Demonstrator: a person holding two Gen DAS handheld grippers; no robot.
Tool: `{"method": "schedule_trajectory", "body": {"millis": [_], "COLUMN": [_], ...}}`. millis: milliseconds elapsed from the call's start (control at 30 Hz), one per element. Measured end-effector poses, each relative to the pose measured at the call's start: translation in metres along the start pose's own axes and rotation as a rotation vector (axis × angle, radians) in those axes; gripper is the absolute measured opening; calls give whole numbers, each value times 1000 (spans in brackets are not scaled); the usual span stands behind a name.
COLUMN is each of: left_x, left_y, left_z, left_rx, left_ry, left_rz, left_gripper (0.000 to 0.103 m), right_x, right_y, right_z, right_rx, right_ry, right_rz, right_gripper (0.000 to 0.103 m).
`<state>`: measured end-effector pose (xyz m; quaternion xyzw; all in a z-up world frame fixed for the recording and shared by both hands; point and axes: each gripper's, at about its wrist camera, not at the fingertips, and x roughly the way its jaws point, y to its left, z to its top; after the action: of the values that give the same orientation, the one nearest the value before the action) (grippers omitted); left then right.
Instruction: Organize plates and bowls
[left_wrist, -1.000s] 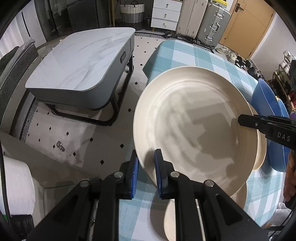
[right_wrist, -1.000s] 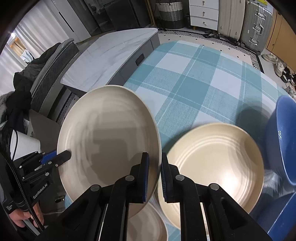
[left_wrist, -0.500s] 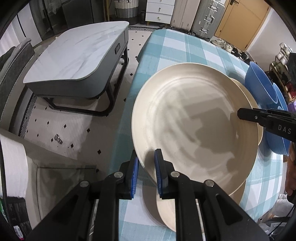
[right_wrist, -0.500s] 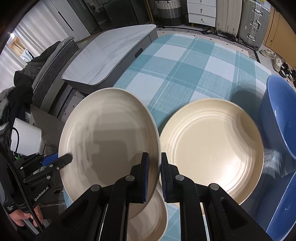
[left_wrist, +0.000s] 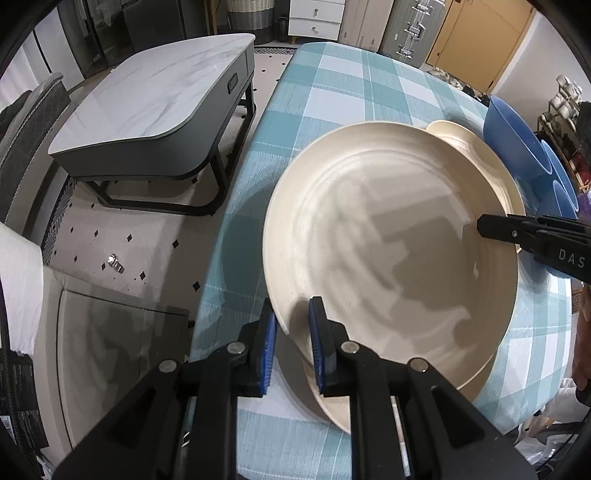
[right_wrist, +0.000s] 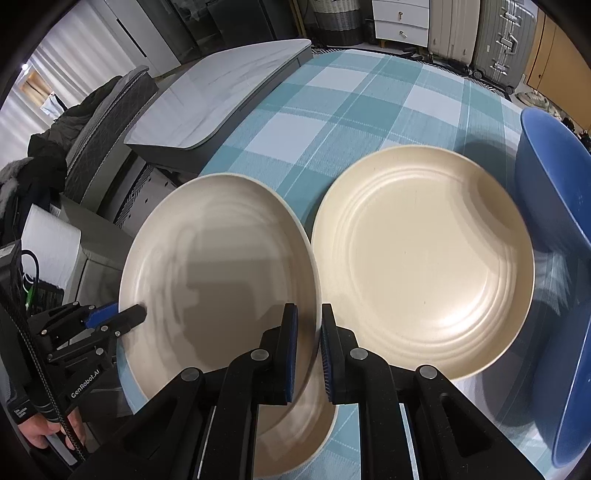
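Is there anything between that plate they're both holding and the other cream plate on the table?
Nothing visible. The held plate is gripped at opposite rims by the left gripper and right gripper, and the other plate lies bare right beside it. The blue bowl sits past its far side.

Teal-and-white checked cloth (right_wrist: 369, 107) covers the surface; directly on it sit a cream plate (right_wrist: 424, 266), another cream plate (right_wrist: 295, 439) nearer, and blue bowls (right_wrist: 554, 206) at right.
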<state>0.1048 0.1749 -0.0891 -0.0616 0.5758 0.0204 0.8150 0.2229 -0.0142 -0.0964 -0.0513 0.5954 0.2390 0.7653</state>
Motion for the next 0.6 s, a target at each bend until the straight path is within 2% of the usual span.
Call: {"method": "schedule_trajectory", "body": {"millis": [600], "left_x": [-3], "left_y": [-19], "left_z": [-30], "left_rx": [70], "left_ry": [-7], "left_rz": [53], "left_gripper": [16], "right_x": [2], "right_y": [-6], "right_z": [-40], "right_rx": [16], "right_ry": [-4], "right_rz": [10], "right_gripper": [11]}}
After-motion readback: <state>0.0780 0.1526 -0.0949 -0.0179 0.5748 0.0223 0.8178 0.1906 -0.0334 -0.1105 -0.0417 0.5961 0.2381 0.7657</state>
